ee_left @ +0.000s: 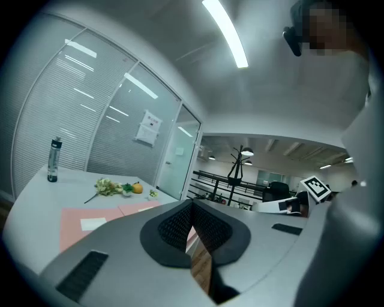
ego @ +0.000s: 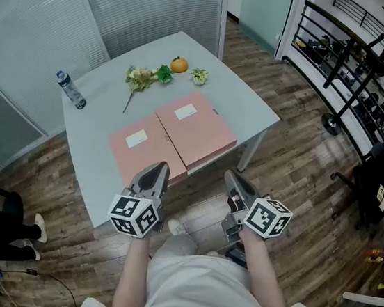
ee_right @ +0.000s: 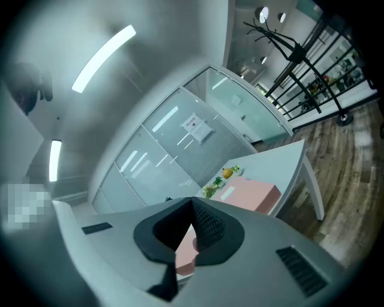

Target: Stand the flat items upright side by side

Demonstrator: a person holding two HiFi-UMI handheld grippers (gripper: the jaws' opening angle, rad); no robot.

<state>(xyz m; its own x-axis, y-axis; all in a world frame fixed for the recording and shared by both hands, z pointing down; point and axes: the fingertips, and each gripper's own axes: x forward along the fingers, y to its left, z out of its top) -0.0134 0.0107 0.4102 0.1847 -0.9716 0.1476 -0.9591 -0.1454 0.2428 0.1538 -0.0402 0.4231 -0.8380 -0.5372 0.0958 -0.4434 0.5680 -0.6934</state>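
In front of the surface (ego: 251, 104), the left hand-held gripper (ego: 156, 170) and right hand-held gripper (ego: 237, 181) point about level, both closed and empty. Beyond them the left pink box (ego: 144, 146) and right pink box (ego: 196, 130) lie flat, touching. Flowers (ego: 140, 77), an orange (ego: 179, 65) and a bottle (ego: 70, 90) sit farther back.

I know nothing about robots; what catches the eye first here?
Two pink boxes lie flat, side by side, on the grey table. At its near edge a person holds the left gripper and right gripper, both shut and empty. An orange and a flower sprig sit at the far end.
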